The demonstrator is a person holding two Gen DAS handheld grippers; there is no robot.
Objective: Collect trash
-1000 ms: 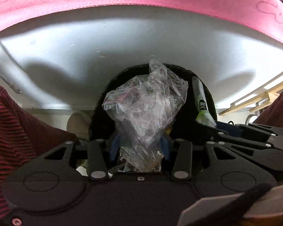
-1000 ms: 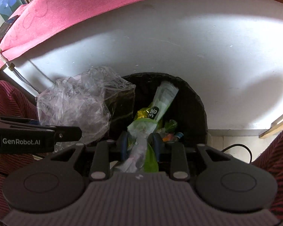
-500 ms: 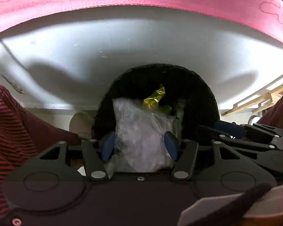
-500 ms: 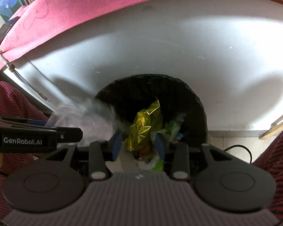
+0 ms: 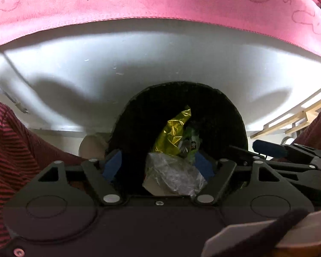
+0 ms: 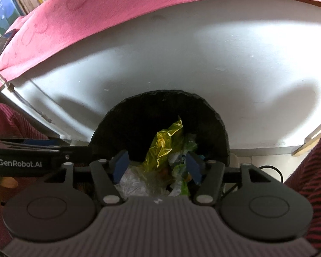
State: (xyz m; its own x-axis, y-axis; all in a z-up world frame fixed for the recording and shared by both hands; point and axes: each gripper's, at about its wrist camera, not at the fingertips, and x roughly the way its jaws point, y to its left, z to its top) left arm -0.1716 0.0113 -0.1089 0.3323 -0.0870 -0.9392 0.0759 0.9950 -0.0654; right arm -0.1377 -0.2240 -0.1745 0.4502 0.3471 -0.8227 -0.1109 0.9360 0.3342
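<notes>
A black round bin point(image 5: 229, 111) point(image 6: 122, 115) stands on the floor against a white panel. Both grippers hang over its mouth. My left gripper point(image 5: 158, 162) is open and its jaws are opening; a crumpled clear plastic bag point(image 5: 173, 175) lies loose in the bin below them, touching neither pad. My right gripper point(image 6: 157, 165) is open too, jaws opening, with nothing pressed between the blue pads point(image 6: 119, 163). Under it lie a yellow foil wrapper point(image 6: 162, 143) point(image 5: 173, 132), a green-white wrapper point(image 6: 182, 182) point(image 5: 191, 141) and the clear plastic point(image 6: 132, 182).
A pink cloth point(image 5: 160, 2) point(image 6: 96, 17) hangs over the white panel point(image 5: 139, 68) above the bin. Striped red sleeves point(image 5: 8, 141) point(image 6: 310, 171) flank the grippers. Wooden slats point(image 5: 297, 115) sit at the right, books point(image 6: 21, 2) at the far upper left.
Both grippers have opened. The clear bag dropped from the left gripper into the bin, and the green-white wrapper fell from the right gripper. The yellow foil now shows. Neither hand has moved.
</notes>
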